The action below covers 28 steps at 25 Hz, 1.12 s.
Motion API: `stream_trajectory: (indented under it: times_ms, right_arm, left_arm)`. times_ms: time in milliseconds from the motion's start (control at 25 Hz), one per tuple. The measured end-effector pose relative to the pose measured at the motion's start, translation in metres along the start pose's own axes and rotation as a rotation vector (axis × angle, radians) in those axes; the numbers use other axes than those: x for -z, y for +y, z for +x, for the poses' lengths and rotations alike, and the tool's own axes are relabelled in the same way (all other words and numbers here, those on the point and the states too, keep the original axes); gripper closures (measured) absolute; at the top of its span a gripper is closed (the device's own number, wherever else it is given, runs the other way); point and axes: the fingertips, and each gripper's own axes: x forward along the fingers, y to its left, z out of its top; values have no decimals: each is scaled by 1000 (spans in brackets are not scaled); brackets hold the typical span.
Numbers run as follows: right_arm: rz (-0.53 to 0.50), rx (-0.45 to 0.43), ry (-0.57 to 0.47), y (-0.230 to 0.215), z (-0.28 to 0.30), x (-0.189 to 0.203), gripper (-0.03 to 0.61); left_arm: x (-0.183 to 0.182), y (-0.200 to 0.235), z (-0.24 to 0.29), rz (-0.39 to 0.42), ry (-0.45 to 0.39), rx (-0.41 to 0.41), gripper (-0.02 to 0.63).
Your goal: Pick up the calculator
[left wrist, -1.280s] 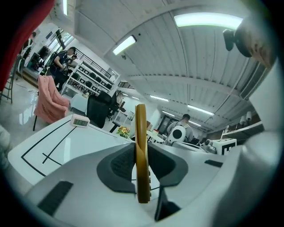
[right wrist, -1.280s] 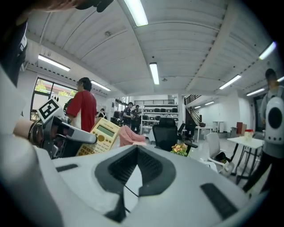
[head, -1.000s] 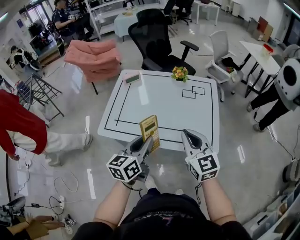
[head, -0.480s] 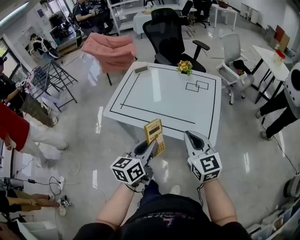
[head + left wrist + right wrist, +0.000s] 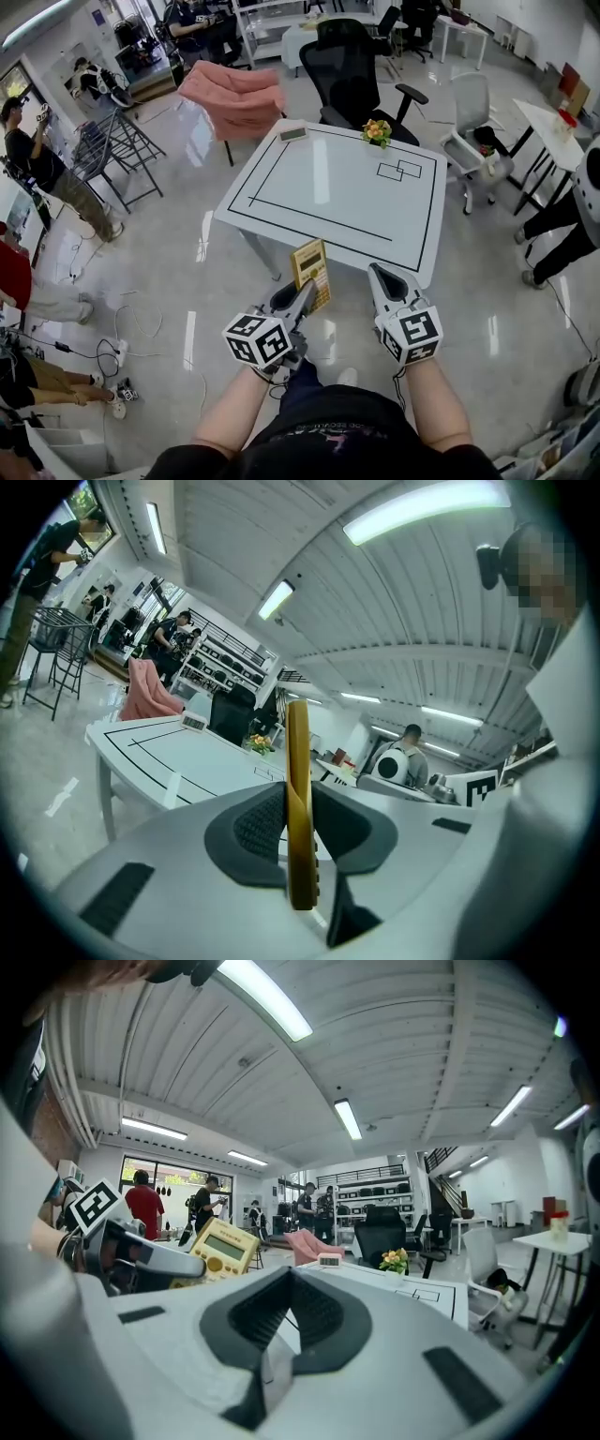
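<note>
Calculator (image 5: 310, 273) stands upright, pinched edge-on by the left gripper (image 5: 298, 297), short of the white table (image 5: 319, 187). Right gripper (image 5: 383, 276) beside it is closed, empty.

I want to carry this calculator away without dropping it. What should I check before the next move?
1. The calculator is clamped between the left gripper jaws: ok.
2. It is lifted off the table, held short of the near edge: ok.
3. The right gripper is free, shut on nothing: ok.
4. It stands upright, display on top: ok.
5. The grip is firm enough to carry: cannot tell.
</note>
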Motion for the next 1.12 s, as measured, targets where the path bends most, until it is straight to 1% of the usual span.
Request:
stream_trajectory:
  times_ms: [280,1120]
  right_arm:
    - [-12,-3,-3,5,-8,-5,578]
    - [2,9,-20,5,-15,-10,578]
  left_arm:
    - [-4,-6,-6,7,-16,-2,534]
    - [-10,-18,-8,36,-5,11,534]
